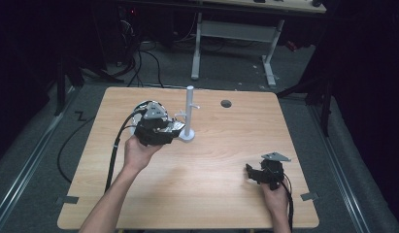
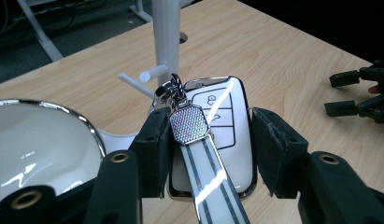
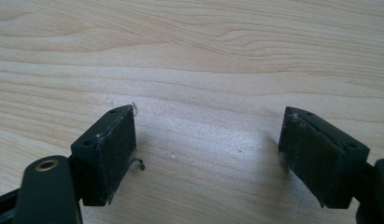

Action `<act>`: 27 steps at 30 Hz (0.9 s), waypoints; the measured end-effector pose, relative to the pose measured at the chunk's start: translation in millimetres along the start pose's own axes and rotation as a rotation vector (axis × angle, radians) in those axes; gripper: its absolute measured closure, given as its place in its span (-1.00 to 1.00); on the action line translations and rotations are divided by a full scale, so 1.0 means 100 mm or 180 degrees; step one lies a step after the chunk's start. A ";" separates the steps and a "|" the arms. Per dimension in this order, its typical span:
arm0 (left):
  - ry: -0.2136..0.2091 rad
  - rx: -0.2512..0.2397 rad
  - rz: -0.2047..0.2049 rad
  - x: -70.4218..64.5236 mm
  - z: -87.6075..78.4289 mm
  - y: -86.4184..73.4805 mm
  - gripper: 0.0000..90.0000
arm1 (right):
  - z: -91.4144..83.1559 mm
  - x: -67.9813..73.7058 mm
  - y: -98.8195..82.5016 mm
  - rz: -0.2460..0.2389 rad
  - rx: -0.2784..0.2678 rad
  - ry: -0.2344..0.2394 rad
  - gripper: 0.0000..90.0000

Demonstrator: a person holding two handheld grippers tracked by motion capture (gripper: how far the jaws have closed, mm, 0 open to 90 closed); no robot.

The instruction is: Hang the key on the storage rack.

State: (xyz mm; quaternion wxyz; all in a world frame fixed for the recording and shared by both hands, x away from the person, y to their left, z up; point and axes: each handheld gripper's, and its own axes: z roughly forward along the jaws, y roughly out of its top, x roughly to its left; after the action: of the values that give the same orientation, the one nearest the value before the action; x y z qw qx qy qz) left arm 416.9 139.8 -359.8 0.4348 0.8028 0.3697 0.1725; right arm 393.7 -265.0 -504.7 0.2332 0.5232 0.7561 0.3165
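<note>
My left gripper point(image 2: 206, 154) sits over a car key fob point(image 2: 227, 116). Its jaws flank the fob's two long edges. The left jaw appears to touch the fob's edge; the right jaw shows a narrow gap. I therefore report the jaws as spread around the fob, not clamped. In the high view the left gripper point(image 1: 160, 131) is held left of table centre, just beside the stand's base.

The fob is a flat rounded rectangle with a glossy white face, chrome rim and printed buttons. Its long axis runs from 6 o'clock to 12 o'clock along the gripper's line of sight. A striped white strap point(image 2: 213, 186) with a textured metal hexagonal tab point(image 2: 189, 123) lies over it. The strap ends in a metal clasp and ring point(image 2: 171, 88) at the fob's 12 o'clock end.

The key relation: the ring lies just short of a short white peg point(image 2: 154, 73) on the white post stand point(image 2: 166, 37). The peg is at 11 o'clock from the ring. In my judgement, the coming move is to hang the ring on that peg; the left hand is far nearer.

A glossy white bowl with a chrome rim point(image 2: 35, 140) sits at 9 o'clock from the gripper.

My right gripper point(image 3: 206, 154) rests low over the bare wood-grain table point(image 3: 203, 56), jaws wide apart and holding nothing. In the high view it sits at 4 o'clock from the stand point(image 1: 189, 116), well apart.
</note>
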 end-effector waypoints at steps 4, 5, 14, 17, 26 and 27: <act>-0.0017 -0.0021 0.0010 0.00 0.03 0.06 0.11 | 0.00 0.00 0.00 -0.0001 0.0003 -0.0002 -0.57; -0.0020 -0.0009 0.0015 0.01 0.04 0.08 0.11 | 0.00 0.00 0.00 -0.0001 0.0003 -0.0002 -0.57; -0.0041 -0.0062 -0.0035 0.05 0.09 0.14 0.11 | 0.00 0.00 0.00 -0.0002 0.0002 0.0000 -0.57; -0.0055 -0.0055 -0.0056 0.07 0.12 0.14 0.11 | 0.00 0.00 0.00 -0.0001 0.0003 -0.0001 -0.57; -0.0044 -0.0003 -0.0039 0.05 0.21 0.12 0.11 | 0.00 0.00 0.00 -0.0001 0.0003 -0.0001 -0.57; -0.0044 0.0002 -0.0035 0.05 0.22 0.12 0.11 | 0.00 0.00 0.00 -0.0001 0.0002 -0.0001 -0.57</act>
State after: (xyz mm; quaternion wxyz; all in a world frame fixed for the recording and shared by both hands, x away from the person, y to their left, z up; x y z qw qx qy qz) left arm 438.5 126.5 -362.4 0.4380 0.8021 0.3711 0.1645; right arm 393.6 -265.0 -504.6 0.2331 0.5232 0.7563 0.3161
